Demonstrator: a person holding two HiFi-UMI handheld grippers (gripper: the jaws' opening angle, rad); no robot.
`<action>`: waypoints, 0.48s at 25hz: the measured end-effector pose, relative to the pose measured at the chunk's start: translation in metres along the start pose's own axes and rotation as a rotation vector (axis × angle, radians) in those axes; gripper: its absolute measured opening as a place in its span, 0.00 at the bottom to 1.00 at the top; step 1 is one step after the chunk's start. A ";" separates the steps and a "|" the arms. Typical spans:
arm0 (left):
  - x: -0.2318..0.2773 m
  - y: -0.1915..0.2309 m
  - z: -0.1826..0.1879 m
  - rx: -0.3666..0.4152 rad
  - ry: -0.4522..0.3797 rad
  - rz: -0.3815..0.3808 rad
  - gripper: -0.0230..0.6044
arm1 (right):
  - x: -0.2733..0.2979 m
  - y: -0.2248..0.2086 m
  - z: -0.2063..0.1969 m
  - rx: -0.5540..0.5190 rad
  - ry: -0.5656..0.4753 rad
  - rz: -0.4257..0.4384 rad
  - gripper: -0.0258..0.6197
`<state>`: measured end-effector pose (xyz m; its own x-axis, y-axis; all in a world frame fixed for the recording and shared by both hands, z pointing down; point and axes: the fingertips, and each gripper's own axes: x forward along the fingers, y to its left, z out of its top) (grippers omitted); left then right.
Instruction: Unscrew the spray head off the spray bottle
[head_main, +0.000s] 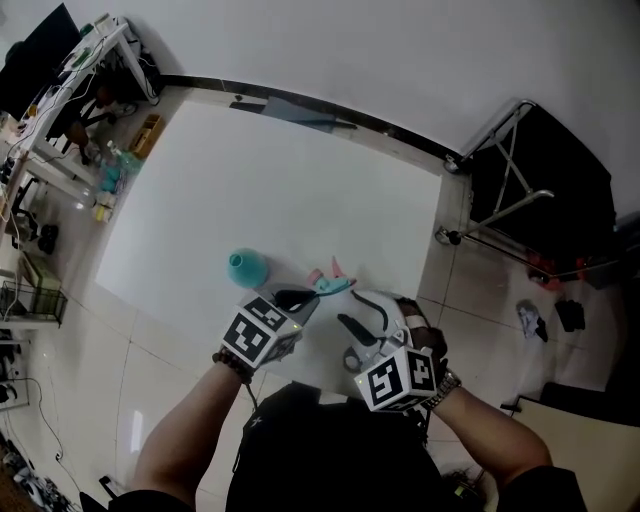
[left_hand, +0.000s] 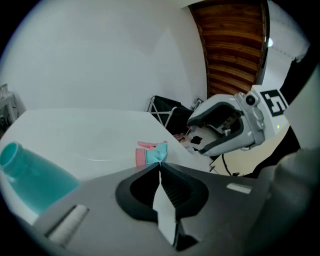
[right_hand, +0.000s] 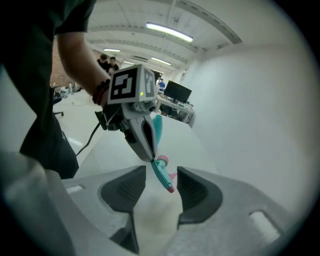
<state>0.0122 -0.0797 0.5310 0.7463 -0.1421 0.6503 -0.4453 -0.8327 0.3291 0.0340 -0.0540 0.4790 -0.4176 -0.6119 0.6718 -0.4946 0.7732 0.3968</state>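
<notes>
Two claws meet at the spray head (right_hand: 161, 172). The right gripper (right_hand: 161, 180) stands parted around its pink-tipped end without touching it. The left gripper (left_hand: 160, 167) is pinched tight on the teal plastic body, whose long axis slants toward the right claw. Left of the left claw, the smooth teal bottle (head_main: 247, 267) sits on the wide white table (head_main: 250, 180).

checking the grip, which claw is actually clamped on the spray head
The left claw: its jaws are shut on the teal-and-pink spray head. The right claw has its jaws apart on either side of it, without touching.
</notes>
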 end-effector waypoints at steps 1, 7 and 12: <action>-0.002 -0.006 0.003 -0.019 -0.008 -0.028 0.08 | -0.001 0.001 0.000 -0.062 0.008 -0.009 0.32; -0.013 -0.027 0.023 -0.111 -0.062 -0.145 0.08 | 0.001 0.001 0.002 -0.428 0.044 -0.061 0.37; -0.030 -0.035 0.039 -0.193 -0.115 -0.243 0.08 | 0.008 0.002 0.009 -0.632 0.056 -0.067 0.37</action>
<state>0.0248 -0.0671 0.4734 0.8883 -0.0205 0.4588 -0.3246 -0.7347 0.5957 0.0233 -0.0589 0.4795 -0.3526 -0.6662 0.6572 0.0337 0.6928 0.7204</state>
